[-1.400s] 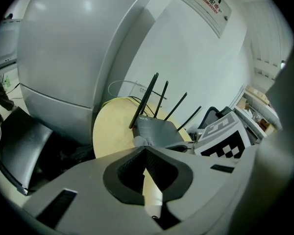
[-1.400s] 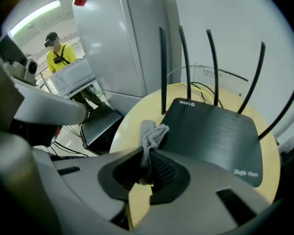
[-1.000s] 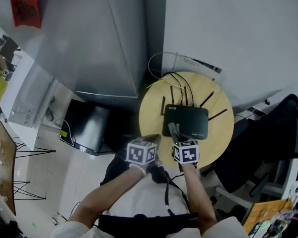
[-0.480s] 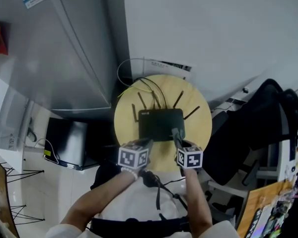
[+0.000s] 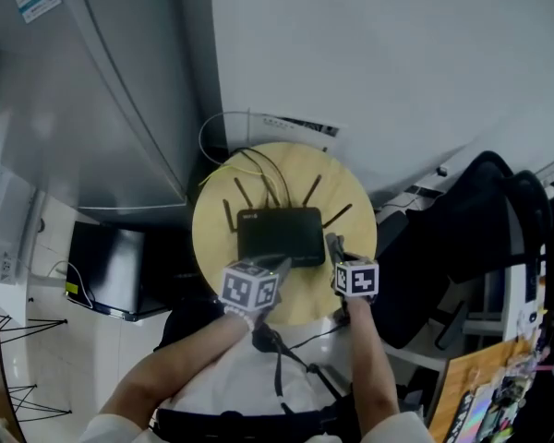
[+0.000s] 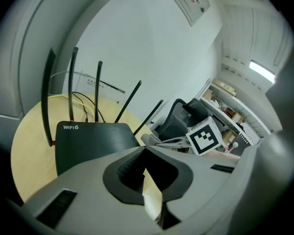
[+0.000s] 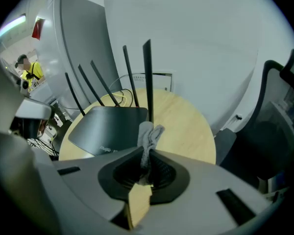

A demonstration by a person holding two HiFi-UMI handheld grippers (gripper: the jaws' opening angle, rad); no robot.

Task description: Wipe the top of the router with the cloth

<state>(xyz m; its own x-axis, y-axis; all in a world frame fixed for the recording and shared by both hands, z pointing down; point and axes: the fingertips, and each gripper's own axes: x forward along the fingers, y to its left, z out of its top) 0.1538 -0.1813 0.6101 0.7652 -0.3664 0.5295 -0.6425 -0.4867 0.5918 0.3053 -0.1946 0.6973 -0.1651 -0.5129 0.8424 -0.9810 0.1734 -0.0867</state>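
Setting: a small round wooden table [image 5: 212, 247] of pale wood stands against a white wall, with a black office chair [image 5: 480, 220] to its right.
Router: a flat, matte black rectangular router [image 5: 280, 236] lies in the middle of the table. Its top is smooth and plain, with "WIFI6" in small white print near one corner in the left gripper view.
Antennas: five thin black antennas [image 6: 73, 89] rise from the router's far edge and fan outward.
Cables: a yellow cable [image 5: 231, 166] and darker ones trail from the back of the router toward the wall.
Cloth: a small pale grey cloth [image 7: 149, 136] is bunched into a narrow, wrinkled strip. Its free end sticks out beyond the jaw tips. From the head view it sits at the router's near right corner. Whether it touches the router's top cannot be told.
Right gripper: the right gripper [image 7: 147, 153] has its jaws clamped on the cloth. It points toward the router from the person's side of the table, with its marker cube above the near rim of the table.
Left gripper: the left gripper [image 6: 143, 150] has its jaws together with nothing between them. From the head view, its tip is at the router's near edge, left of the right gripper.
Arms: both of the person's forearms reach in from the bottom of the head view, one to each gripper.
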